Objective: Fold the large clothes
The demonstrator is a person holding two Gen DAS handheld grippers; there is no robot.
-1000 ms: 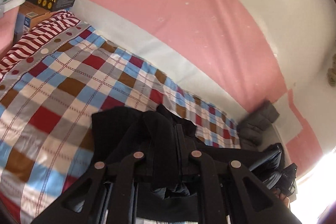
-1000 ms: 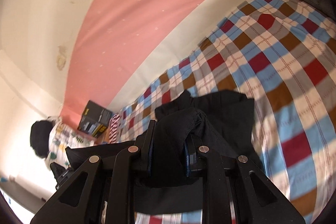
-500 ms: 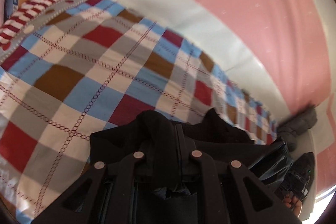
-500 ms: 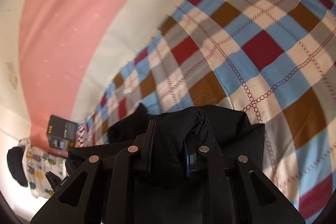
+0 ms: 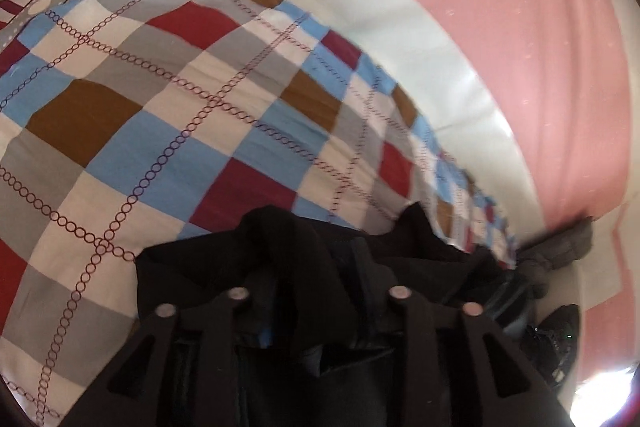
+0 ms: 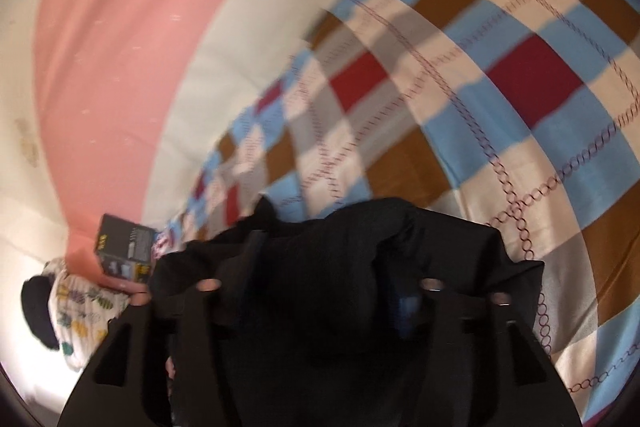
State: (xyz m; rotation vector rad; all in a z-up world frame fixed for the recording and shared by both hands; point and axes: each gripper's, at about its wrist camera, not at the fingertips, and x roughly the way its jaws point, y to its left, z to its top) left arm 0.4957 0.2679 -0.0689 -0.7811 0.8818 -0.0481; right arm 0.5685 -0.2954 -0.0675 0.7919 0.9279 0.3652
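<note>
Both the left gripper (image 5: pixel 316 291) and right gripper (image 6: pixel 320 283) pinch bunched black garment (image 5: pixel 280 239) above the checked bedspread (image 5: pixel 160 107), likely to spread it flat for folding.

Both views are daylit and fairly bright. In the left wrist view a blown-out white glare burns at the lower right corner, below the pink wall (image 5: pixel 540 47). The checked bedspread (image 5: pixel 168 131) is sharp near the lens and smears toward the wall. The right wrist view is motion-blurred throughout; soft shadow bands cross the bedspread (image 6: pixel 500 75) there. The black garment (image 6: pixel 340 267) reads as near-featureless dark. Fisheye bending curves every edge, with dark vignette corners.
</note>
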